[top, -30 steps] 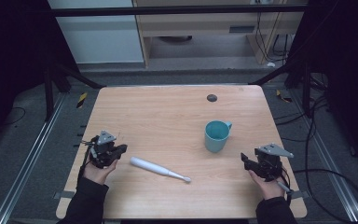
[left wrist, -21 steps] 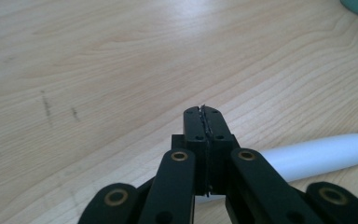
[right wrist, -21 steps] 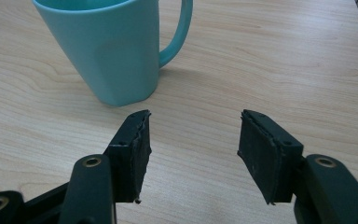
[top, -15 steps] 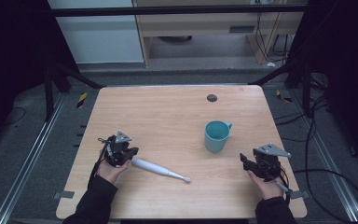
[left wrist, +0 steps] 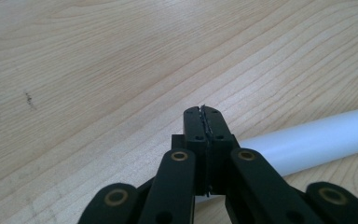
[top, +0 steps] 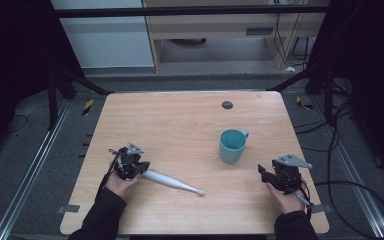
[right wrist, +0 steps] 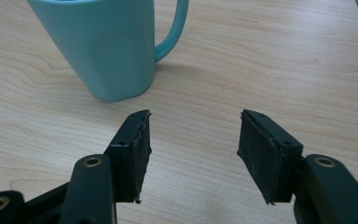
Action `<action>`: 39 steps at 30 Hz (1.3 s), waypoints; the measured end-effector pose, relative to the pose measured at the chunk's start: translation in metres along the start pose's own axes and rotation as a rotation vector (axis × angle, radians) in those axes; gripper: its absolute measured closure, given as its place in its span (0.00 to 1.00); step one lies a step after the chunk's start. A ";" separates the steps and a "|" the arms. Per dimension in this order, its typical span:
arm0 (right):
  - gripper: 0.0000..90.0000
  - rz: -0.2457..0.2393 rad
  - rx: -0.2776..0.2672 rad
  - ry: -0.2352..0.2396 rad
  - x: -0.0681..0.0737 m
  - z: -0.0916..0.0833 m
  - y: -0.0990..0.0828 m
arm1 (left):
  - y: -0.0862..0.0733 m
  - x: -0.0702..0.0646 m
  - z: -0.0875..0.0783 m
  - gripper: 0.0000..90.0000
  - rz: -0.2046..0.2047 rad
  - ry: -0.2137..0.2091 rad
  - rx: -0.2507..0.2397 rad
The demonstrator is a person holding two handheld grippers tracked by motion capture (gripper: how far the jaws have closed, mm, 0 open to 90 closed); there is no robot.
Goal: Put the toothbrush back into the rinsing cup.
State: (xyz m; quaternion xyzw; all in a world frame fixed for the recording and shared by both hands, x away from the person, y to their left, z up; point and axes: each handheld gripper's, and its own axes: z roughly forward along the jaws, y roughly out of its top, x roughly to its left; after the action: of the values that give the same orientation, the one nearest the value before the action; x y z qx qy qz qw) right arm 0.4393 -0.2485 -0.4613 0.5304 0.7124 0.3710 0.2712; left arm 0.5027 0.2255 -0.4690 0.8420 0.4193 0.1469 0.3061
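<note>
White and tapered, the rod lies flat on the desk near my edge. Its thick end is at the left and its thin tip points right and a little toward me, so its long axis runs almost across the desk.

My left gripper sits right at that thick end. In the left gripper view its jaws are clenched together with nothing between them, and the rod passes just under and behind the tips, running off to the right. I can't tell whether the tips touch it.

My right gripper is well apart from the rod. It stands released, jaws wide and empty, and faces the teal mug, which is upright just ahead of it.

The left hand is much the nearer, so I judge the pick falls to it. Those jaws would have to open first, then straddle the thick end across the rod's axis, not along it. Coming in along the length would only nudge the rod away.
</note>
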 end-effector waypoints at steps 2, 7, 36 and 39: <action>0.48 -0.004 0.000 -0.002 0.000 0.000 0.000 | 0.000 0.000 0.000 1.00 0.005 -0.005 0.005; 0.48 -0.005 0.003 -0.002 -0.001 0.001 -0.001 | -0.001 -0.002 0.000 1.00 0.004 -0.014 0.010; 0.47 -0.009 0.013 -0.012 -0.001 0.001 -0.002 | -0.014 -0.011 -0.013 1.00 0.028 -0.043 0.039; 0.47 -0.010 0.014 -0.014 -0.002 0.000 -0.002 | -0.015 -0.012 -0.013 1.00 0.032 -0.044 0.044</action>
State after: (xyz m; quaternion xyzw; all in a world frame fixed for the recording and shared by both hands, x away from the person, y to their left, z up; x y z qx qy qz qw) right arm 0.4389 -0.2503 -0.4632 0.5313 0.7156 0.3611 0.2743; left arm 0.4794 0.2278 -0.4681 0.8580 0.4022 0.1240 0.2944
